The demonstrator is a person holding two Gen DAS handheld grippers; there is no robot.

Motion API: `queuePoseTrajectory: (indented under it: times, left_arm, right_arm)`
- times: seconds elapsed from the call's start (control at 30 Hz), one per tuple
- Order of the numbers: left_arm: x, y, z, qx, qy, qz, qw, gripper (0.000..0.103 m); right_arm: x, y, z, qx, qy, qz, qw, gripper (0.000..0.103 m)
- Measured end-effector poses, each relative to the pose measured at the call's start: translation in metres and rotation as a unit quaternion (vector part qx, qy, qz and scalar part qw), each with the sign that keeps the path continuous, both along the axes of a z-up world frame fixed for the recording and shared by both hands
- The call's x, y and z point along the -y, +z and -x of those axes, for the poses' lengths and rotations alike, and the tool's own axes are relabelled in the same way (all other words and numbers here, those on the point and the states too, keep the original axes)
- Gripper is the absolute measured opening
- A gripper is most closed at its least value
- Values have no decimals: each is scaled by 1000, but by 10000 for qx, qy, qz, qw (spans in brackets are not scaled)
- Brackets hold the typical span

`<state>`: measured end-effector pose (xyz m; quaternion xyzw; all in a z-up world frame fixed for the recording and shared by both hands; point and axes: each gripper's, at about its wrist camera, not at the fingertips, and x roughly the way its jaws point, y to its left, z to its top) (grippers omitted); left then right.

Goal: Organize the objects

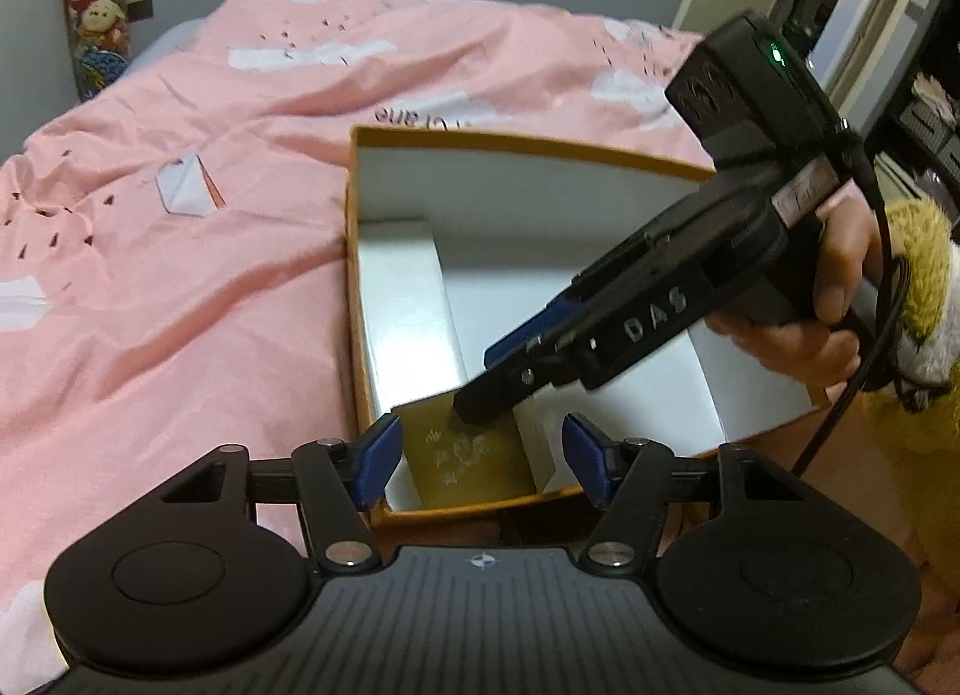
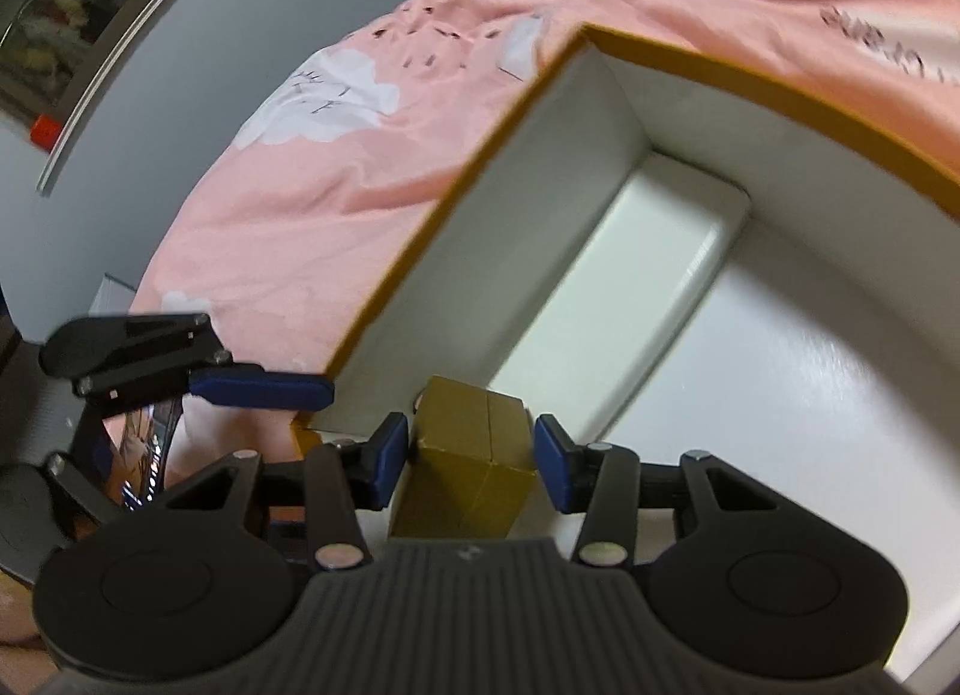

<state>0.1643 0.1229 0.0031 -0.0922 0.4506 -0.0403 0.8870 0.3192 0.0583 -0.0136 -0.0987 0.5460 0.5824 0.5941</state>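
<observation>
The right gripper (image 1: 480, 401) hides part of the gold box (image 1: 468, 455); its embossed motif is too blurred to read.

- Left gripper (image 1: 480, 458): angled downward, blue pads standing wide apart — nothing pressed between them.
- Right gripper (image 2: 473, 464): also tilted downward, jaws partly closed around a small gold box (image 2: 474, 476), a sliver of gap at each pad — grip cannot be told.
- Right hand (image 1: 822, 311): wrapped around the handle, fingers curled underneath.
</observation>
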Motion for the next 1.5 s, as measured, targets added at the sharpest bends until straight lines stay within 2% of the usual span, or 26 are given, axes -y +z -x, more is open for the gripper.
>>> queuePoseTrajectory:
  times: [0.17,0.3,0.47,0.6,0.67,0.77,0.8,0.83,0.87,0.9,0.93,1.1,1.2,1.3,1.4,1.5]
  left_arm:
    - [-10,12,8,180,155,-20,9997,70]
    - [-25,19,11,376,482,191,9979,70]
    - [-38,11,1,220,936,471,9942,70]
    - [-46,4,-2,120,1207,658,9904,70]
    - [-48,2,-1,101,1264,724,9893,70]
    - [-48,-1,-1,32,1293,729,9889,70]
    - [-48,-3,-1,2,1297,737,9888,70]
    - [-48,-5,-2,-39,1304,760,9885,70]
    - [-48,-7,-2,-75,1313,796,9881,70]
    - [-48,-8,-2,-95,1324,836,9876,70]
    - [-48,-10,-2,-102,1345,877,9870,70]
    - [-47,-13,4,-57,1502,1068,9828,70]
    - [-47,-12,13,34,1604,1161,9802,70]
    - [-42,-14,18,132,1671,1140,9792,70]
    - [-34,-15,23,269,1752,1031,9787,67]
    - [-22,-16,29,445,1797,819,9793,64]
  right_arm:
    - [3,7,1,151,155,-42,9998,48]
    - [7,13,3,284,273,-103,9992,48]
    - [2,22,18,805,528,-171,9952,48]
    - [-11,23,47,1780,1214,-83,9765,48]
    - [-15,17,54,2005,1485,38,9684,48]
    - [-15,17,55,2115,1724,-6,9620,48]
    - [-15,16,55,2118,1779,21,9610,48]
    - [-16,14,55,2002,1852,91,9620,43]
    - [-16,12,53,1716,1953,187,9654,44]
    - [-15,11,53,1619,1993,203,9663,43]
    - [-13,11,56,1680,2007,186,9650,41]
    - [-12,10,48,1445,1629,184,9758,40]
    - [1,18,34,1294,1106,125,9853,43]
    - [15,22,18,1070,451,376,9925,43]
    - [30,14,3,718,-240,813,9938,45]
    - [49,-1,-5,194,-773,965,9921,48]
